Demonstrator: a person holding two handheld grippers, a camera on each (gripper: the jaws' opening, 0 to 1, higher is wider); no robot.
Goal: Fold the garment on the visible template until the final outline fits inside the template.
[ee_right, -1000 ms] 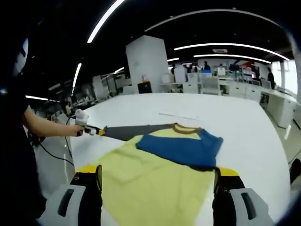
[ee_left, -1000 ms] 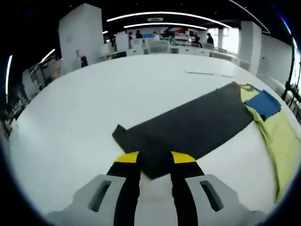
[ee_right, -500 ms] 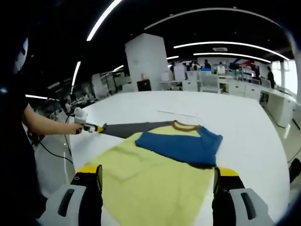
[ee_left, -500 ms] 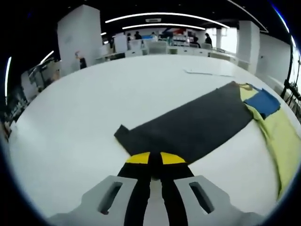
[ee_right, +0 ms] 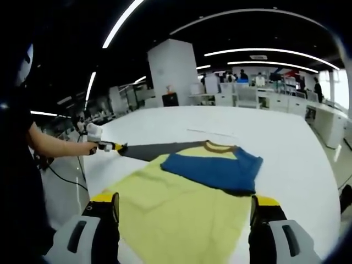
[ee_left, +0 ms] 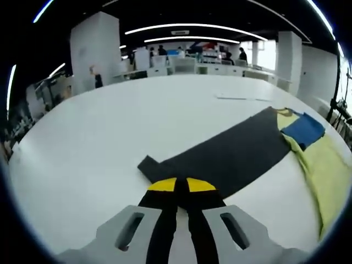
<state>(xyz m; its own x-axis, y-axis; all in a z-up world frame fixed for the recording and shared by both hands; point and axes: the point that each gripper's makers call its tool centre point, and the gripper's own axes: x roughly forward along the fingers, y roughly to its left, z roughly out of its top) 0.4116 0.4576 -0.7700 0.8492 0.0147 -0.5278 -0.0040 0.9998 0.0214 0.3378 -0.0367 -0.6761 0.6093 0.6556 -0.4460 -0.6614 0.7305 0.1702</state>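
Note:
A long-sleeved garment lies on the white table (ee_left: 110, 126). Its dark grey sleeve (ee_left: 231, 154) stretches toward me in the left gripper view, and my left gripper (ee_left: 181, 186) is shut on the cuff end. The yellow body (ee_left: 324, 176) and a blue sleeve (ee_left: 302, 129) folded across it lie at the right. In the right gripper view the yellow body (ee_right: 181, 206) spreads ahead, the blue sleeve (ee_right: 214, 170) crosses it, and the grey sleeve (ee_right: 159, 150) runs left to the left gripper (ee_right: 117, 147), held by a person's hand. My right gripper (ee_right: 184, 212) is open above the yellow hem.
A thin flat sheet (ee_left: 242, 99) lies on the far part of the table. The table's near left edge (ee_right: 91, 187) drops to the floor. Desks and people stand in the background (ee_left: 187, 52).
My left gripper closed on the grey sleeve's cuff and has lifted it slightly, drawing it inward. The right gripper has stayed open and still.

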